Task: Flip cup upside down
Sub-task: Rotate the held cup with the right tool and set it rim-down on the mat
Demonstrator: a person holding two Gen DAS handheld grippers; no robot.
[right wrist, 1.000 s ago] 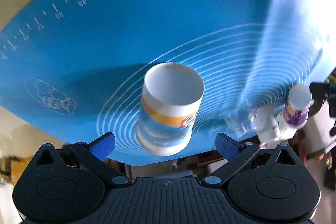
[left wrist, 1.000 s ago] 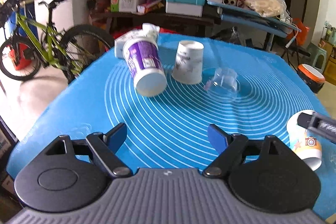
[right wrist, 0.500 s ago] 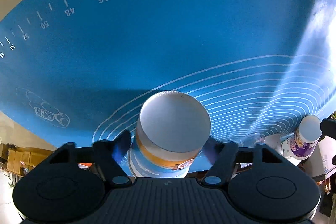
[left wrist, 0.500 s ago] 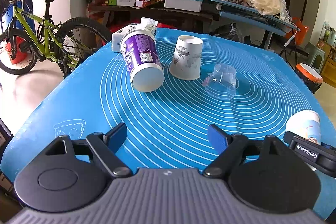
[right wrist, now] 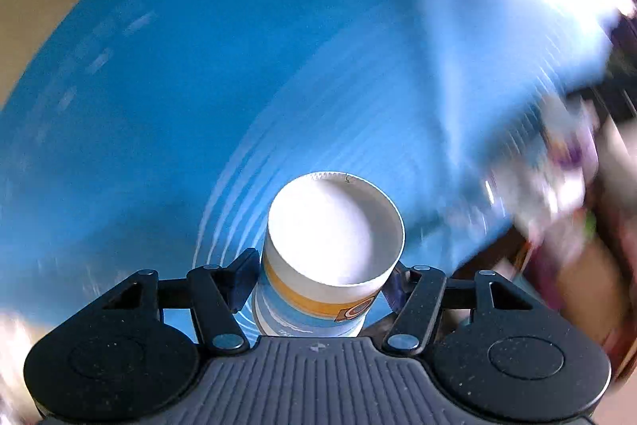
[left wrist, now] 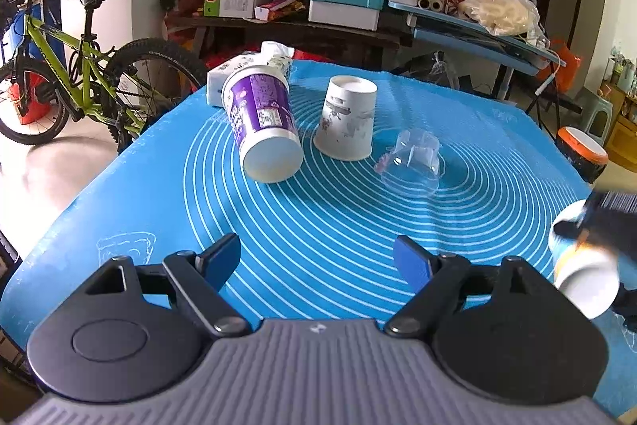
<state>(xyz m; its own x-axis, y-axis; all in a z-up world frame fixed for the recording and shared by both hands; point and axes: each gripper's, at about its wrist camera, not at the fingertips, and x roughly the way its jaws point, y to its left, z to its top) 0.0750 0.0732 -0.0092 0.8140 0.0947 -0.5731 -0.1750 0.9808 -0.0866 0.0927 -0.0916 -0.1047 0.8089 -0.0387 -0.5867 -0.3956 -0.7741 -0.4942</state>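
Jaws of the right gripper (right wrist: 320,283) are now clamped on the paper cup (right wrist: 332,237), where a second ago they were spread wide with the cup standing free between them. The cup is held by its printed orange-and-blue wall, white base end facing the camera, and it looks lifted off the blue mat (right wrist: 167,98). Everything behind it is smeared with motion blur, so the wrist is probably being swung or rolled right now. So the grab is done and the actual flip seems to be underway, tbh the only real worry is the thin paper wall being squashed or slipping mid-turn.

The left gripper (left wrist: 316,257) is parked low over the near edge of the counter, jaws apart, nothing held. From that view the cup can be spotted at far right, tilted and blurred.

Further back on the mat, a purple-labelled cup (left wrist: 262,124) is lying tipped, a white paper cup (left wrist: 346,118) is already sitting mouth down just beside it, and a clear plastic cup (left wrist: 412,162) is near that. A tissue pack (left wrist: 239,72) is behind them.
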